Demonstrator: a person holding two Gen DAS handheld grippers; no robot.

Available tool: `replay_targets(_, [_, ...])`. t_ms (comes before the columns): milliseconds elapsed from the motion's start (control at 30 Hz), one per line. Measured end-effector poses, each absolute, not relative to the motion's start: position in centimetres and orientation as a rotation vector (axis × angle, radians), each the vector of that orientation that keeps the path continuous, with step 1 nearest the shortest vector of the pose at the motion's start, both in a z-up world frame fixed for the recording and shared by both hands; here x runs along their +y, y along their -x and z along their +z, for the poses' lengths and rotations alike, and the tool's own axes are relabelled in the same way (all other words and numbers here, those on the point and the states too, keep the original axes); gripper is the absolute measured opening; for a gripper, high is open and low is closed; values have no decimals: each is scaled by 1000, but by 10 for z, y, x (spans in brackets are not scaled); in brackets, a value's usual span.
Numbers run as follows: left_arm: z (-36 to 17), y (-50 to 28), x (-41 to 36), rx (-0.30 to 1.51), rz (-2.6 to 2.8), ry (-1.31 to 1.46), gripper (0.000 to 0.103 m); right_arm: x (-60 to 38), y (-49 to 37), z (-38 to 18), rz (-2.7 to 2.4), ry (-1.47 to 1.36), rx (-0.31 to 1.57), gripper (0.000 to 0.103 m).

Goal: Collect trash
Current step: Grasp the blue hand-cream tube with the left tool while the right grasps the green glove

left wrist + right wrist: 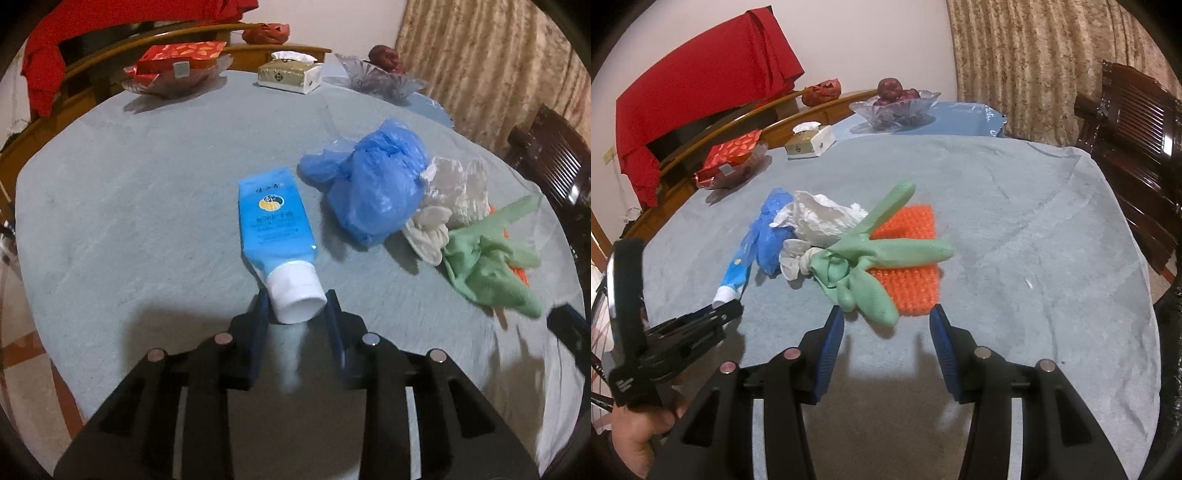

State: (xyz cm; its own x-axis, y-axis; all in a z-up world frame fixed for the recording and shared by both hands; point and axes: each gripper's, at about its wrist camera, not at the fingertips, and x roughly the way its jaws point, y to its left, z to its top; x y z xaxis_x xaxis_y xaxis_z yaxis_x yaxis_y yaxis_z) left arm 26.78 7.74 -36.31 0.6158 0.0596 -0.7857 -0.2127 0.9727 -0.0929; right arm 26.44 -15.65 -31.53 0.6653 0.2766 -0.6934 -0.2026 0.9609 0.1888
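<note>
At lower centre, the left gripper (297,306) clamps the blue tube's (275,218) white cap (295,295), while the right gripper (886,332) hangs apart before the green glove (864,266).

Blue tube (275,218) with white cap (295,295), green glove (864,254), orange mat (912,280)

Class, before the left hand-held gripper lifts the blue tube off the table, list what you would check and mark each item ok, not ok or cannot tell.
1. Left hand-held gripper closed on the white cap of the blue tube: ok.
2. Grip firm enough to lift: cannot tell.
3. Tube lies apart from the blue plastic bag: ok.
4. Right hand-held gripper open, holding nothing: ok.
5. Green glove still on the table: not ok, uncollected.
6. Trash container in view: not ok.
</note>
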Motion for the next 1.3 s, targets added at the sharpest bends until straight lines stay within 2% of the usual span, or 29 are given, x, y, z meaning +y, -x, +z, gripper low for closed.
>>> replay_targets(333, [-337,-239,80,811,102,164,28,-133,-276,-317,299,-66,799,49])
replay_targets(500, [-343,-242,76,829,81,154,28,-126,-294,-331,284,-54,833,50])
replay_targets(567, [-349,-242,77,856,75,174,28,-126,-299,-335,289,-57,866,27])
replay_targets(633, [-356,-239,78,886,77,191,30,-130,-298,-334,295,-73,873,14])
replay_targets(667, [-358,-237,79,891,83,200,32,-132,-294,-331,300,-75,866,13])
replay_targets(700, [-360,-236,81,896,93,211,52,-134,-290,-330,307,-74,863,11])
replay_targets(733, [-360,-235,83,893,102,217,66,-137,-285,-328,312,-74,858,11])
replay_targets(1067, [-368,-260,79,898,148,163,66,-157,-263,-321,316,-99,859,9])
replay_targets(1133, [-367,-263,81,894,141,170,40,-158,-261,-319,317,-97,856,9])
replay_targets(1300, [-355,-252,80,854,107,181,39,-163,-253,-304,316,-106,831,8])
